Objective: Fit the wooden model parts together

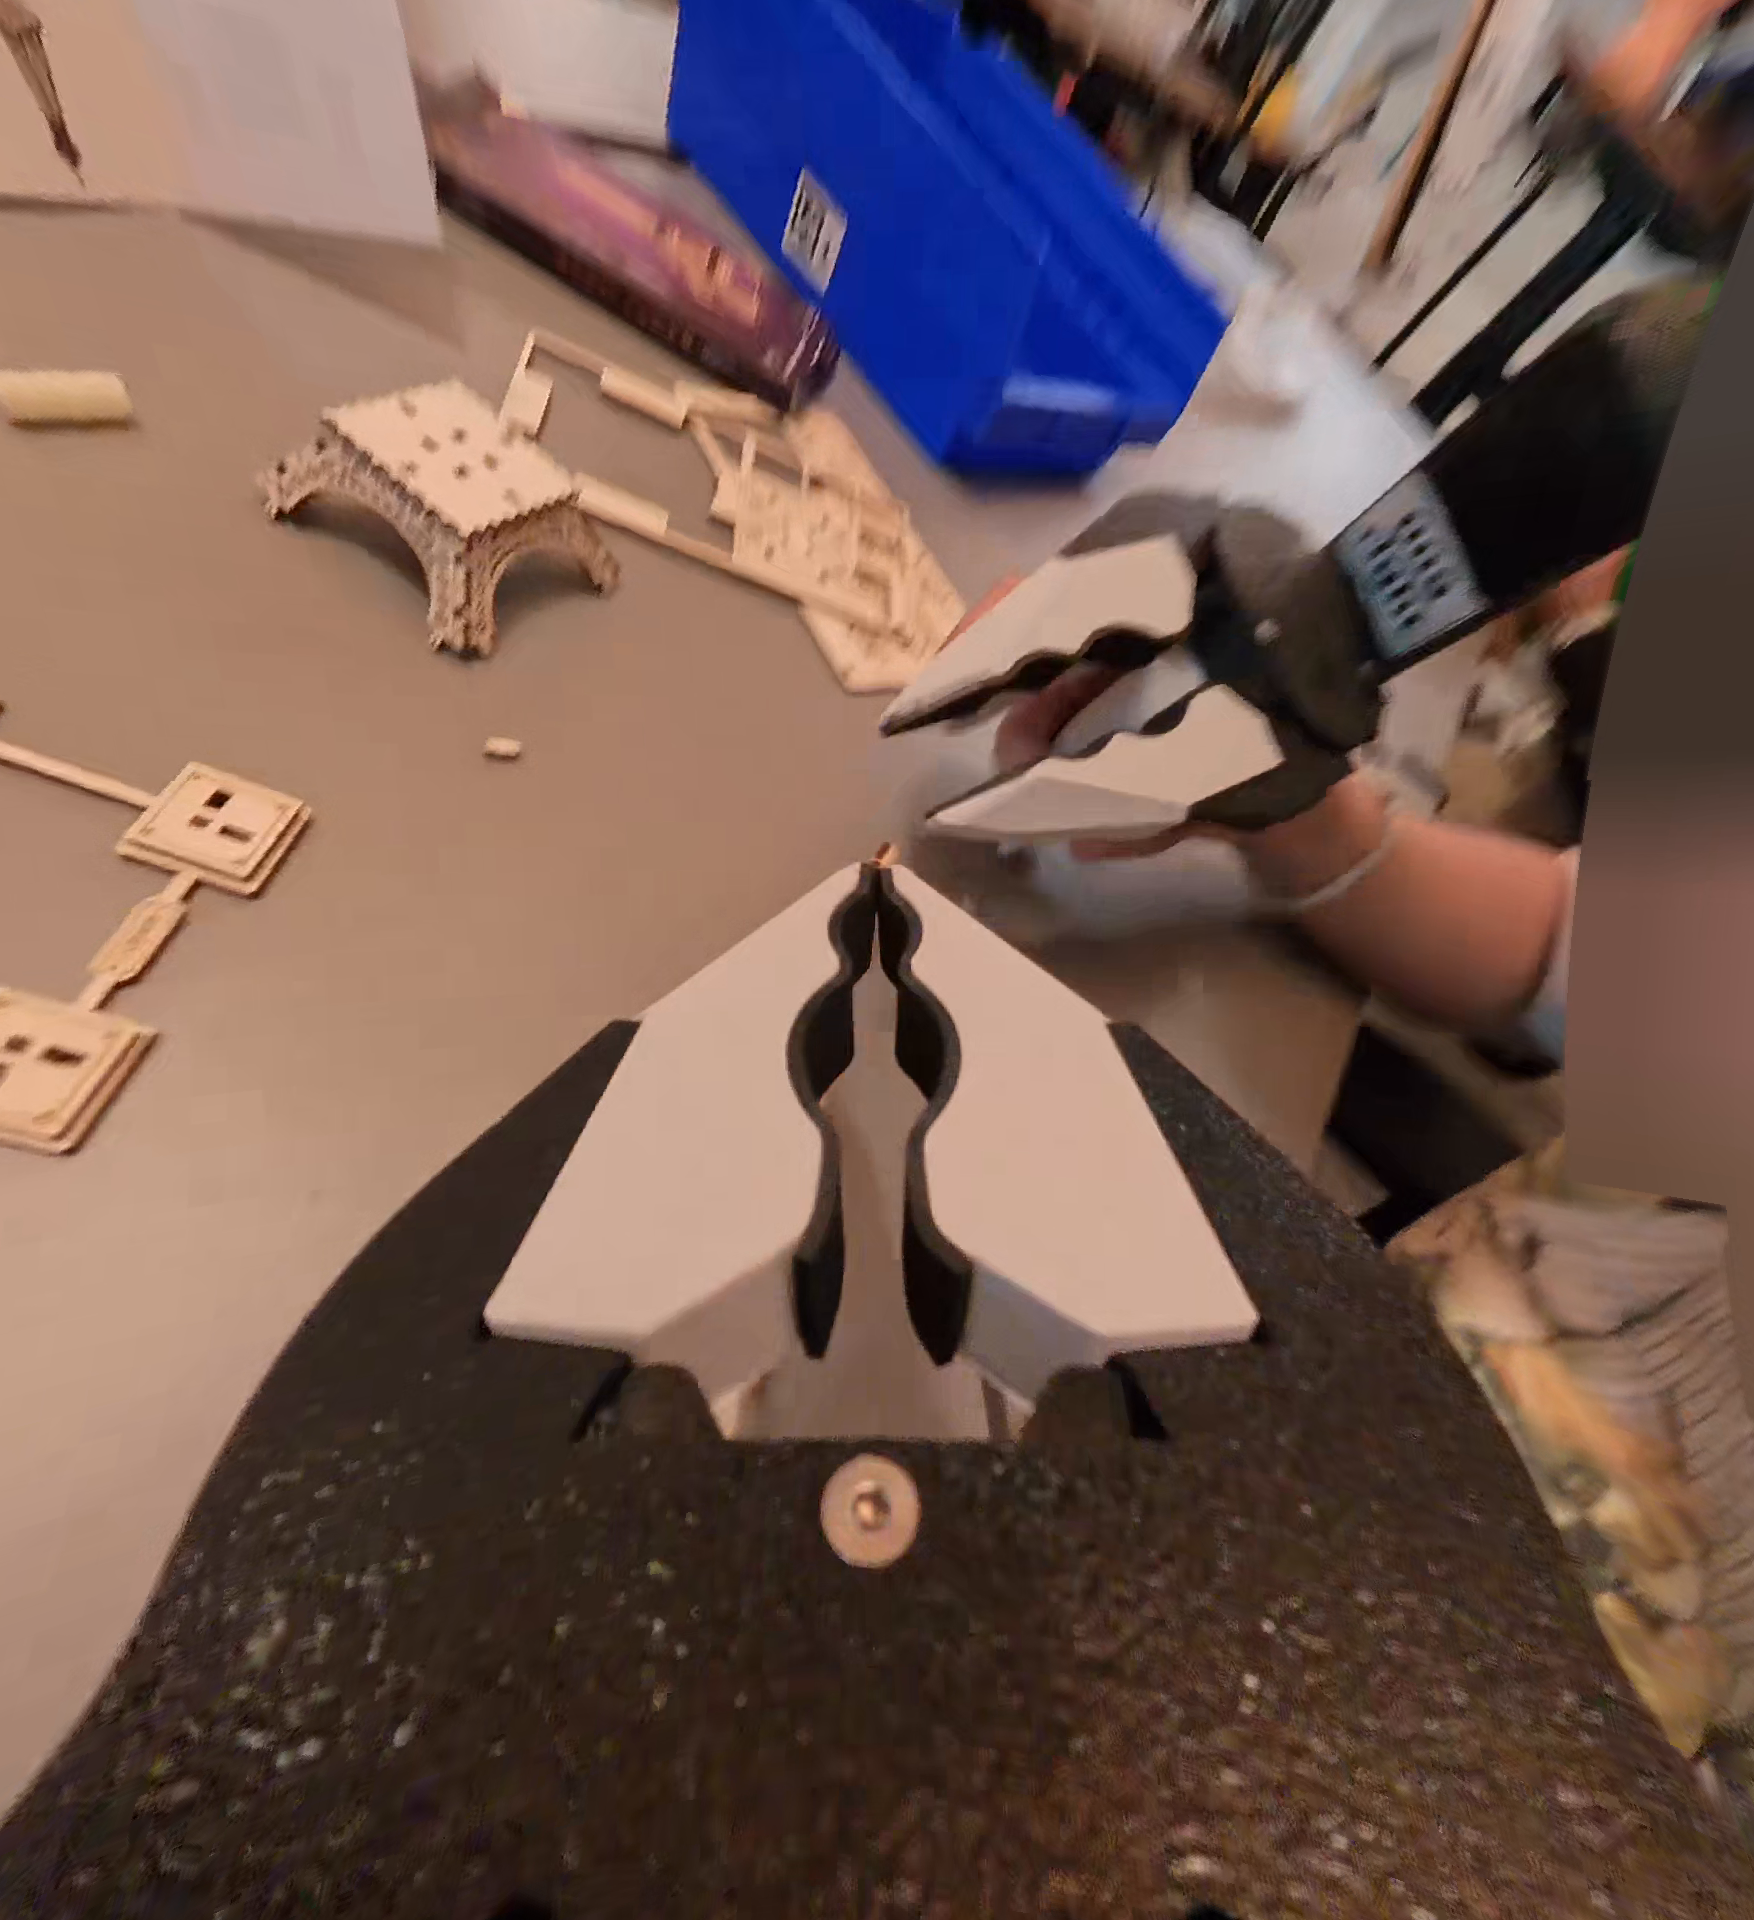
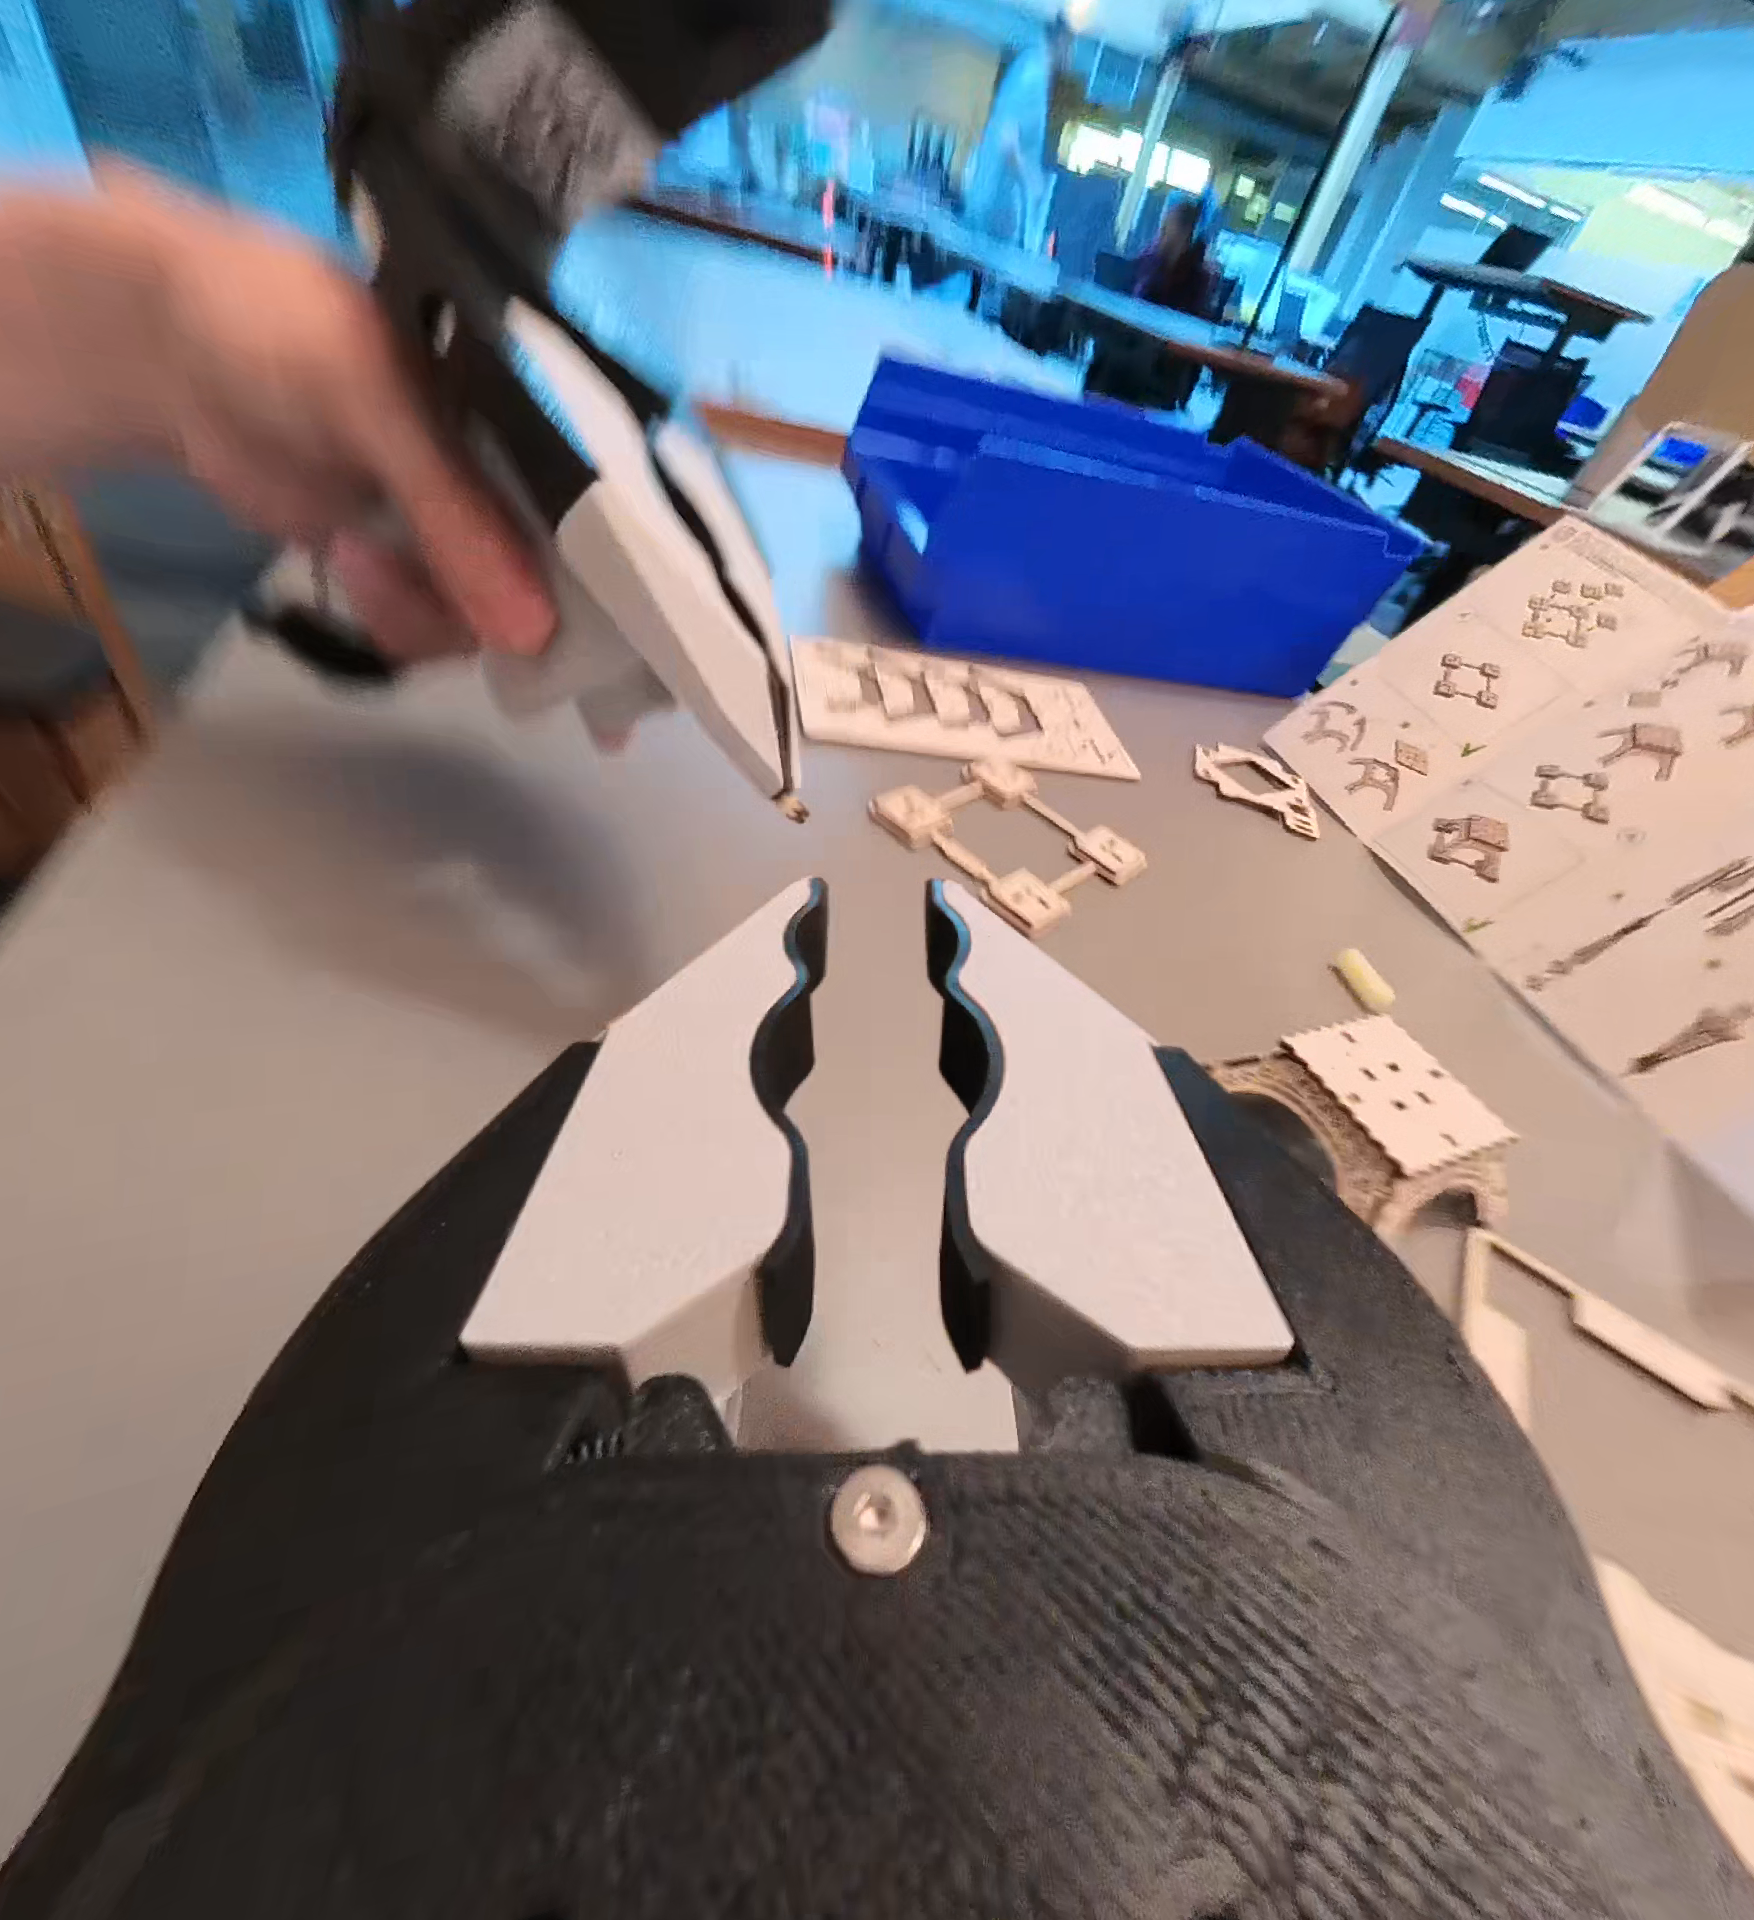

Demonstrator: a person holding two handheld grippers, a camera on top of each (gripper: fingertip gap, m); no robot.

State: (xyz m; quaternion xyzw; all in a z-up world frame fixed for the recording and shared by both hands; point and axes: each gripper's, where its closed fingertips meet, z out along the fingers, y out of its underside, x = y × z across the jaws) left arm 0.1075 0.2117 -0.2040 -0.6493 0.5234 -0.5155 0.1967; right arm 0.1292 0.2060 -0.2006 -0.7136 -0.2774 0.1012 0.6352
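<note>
**Two sub-assemblies built, small peg in the left gripper**

Grey tabletop in a busy workshop carries the kit, and by my reading the job is partway through. Built so far: one arched tower base, far ahead-left of the left gripper, and one square frame of four corner blocks, just ahead-right of the right gripper. Not yet joined: those two, plus one part-emptied parts sheet beside one blue bin. One tiny wooden piece is pinched at the left gripper's closed tips, held above the table. The right gripper's jaws stand apart and empty. Also: one loose peg, one pale cylinder, one lattice piece, one instruction sheet
</note>
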